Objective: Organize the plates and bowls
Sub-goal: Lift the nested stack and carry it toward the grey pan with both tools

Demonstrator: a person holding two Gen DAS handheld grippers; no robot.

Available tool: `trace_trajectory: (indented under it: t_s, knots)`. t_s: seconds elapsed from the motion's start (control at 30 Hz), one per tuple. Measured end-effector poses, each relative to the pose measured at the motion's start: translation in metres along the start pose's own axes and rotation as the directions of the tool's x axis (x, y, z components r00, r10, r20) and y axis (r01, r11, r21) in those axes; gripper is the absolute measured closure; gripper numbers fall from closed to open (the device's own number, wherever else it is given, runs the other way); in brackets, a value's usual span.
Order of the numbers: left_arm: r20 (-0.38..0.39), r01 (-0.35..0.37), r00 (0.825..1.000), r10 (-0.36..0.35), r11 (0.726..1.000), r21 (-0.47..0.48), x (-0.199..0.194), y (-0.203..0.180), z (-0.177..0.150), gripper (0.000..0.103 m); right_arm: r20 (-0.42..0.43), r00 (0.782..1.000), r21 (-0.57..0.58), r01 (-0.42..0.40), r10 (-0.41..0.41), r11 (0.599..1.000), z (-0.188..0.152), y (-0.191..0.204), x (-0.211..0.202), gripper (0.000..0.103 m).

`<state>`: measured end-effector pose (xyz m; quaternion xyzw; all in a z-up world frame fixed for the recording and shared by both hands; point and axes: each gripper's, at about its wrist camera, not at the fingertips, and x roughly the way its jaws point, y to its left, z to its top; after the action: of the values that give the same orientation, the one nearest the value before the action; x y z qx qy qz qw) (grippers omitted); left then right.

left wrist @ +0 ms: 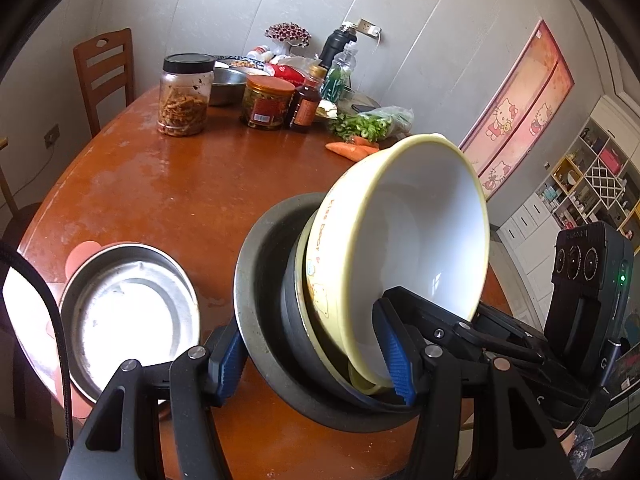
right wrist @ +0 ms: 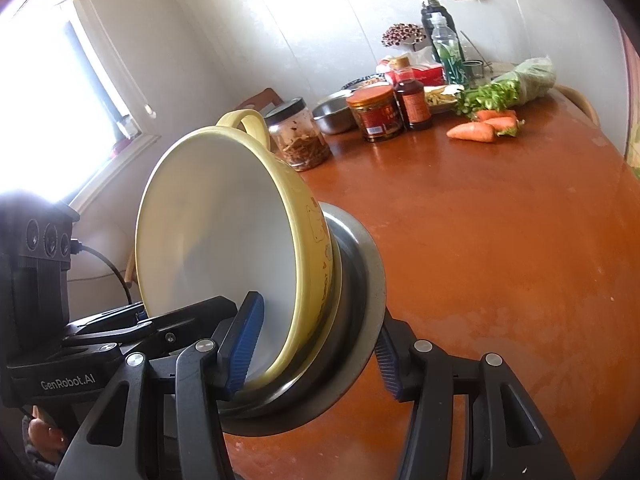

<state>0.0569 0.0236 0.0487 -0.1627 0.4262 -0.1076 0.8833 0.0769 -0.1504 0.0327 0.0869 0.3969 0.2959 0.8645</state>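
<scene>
My left gripper and right gripper each clamp opposite edges of the nested stack: yellow bowl inside steel bowls, tilted above the brown table; a steel plate lies beside it, jars stand by the wall

"GenRobot.AI" on my left tool body, "bear" lettering on yellow bowl, jar labels unreadable

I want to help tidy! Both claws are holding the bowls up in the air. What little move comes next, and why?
Probably carry the stack sideways and lower it into the steel plate on the table. The left claw and right claw both clamp the yellow bowl nested in a steel bowl, tilted off the table, and that plate sits alone.
</scene>
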Motion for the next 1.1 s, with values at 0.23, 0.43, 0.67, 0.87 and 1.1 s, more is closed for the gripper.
trace_trajectory:
  t_s: [0.23,0.43,0.67,0.87,1.1]
  knots:
    - [0.016,-0.018,1.000,0.018,1.000,-0.013,-0.014,0.014,0.003,0.044,-0.004,1.000,-0.024,-0.018,0.018,1.000,0.007,0.016,0.008,0.048]
    - [0.032,-0.032,0.999,0.033,0.999,-0.023,-0.026,0.025,0.004,0.044,-0.006,0.999,-0.045,-0.033,0.033,0.998,0.012,0.033,0.015,0.048]
    - [0.050,-0.045,0.998,0.047,0.998,-0.044,-0.039,0.038,0.003,0.044,-0.013,0.999,-0.078,-0.045,0.045,0.996,0.016,0.049,0.023,0.048]
    - [0.066,-0.051,0.996,0.055,0.997,-0.055,-0.049,0.047,0.003,0.044,-0.018,0.998,-0.105,-0.059,0.057,0.993,0.020,0.061,0.028,0.048]
    - [0.068,-0.062,0.996,0.065,0.997,-0.049,-0.059,0.053,0.003,0.044,-0.013,0.998,-0.114,-0.069,0.068,0.991,0.022,0.069,0.033,0.048]
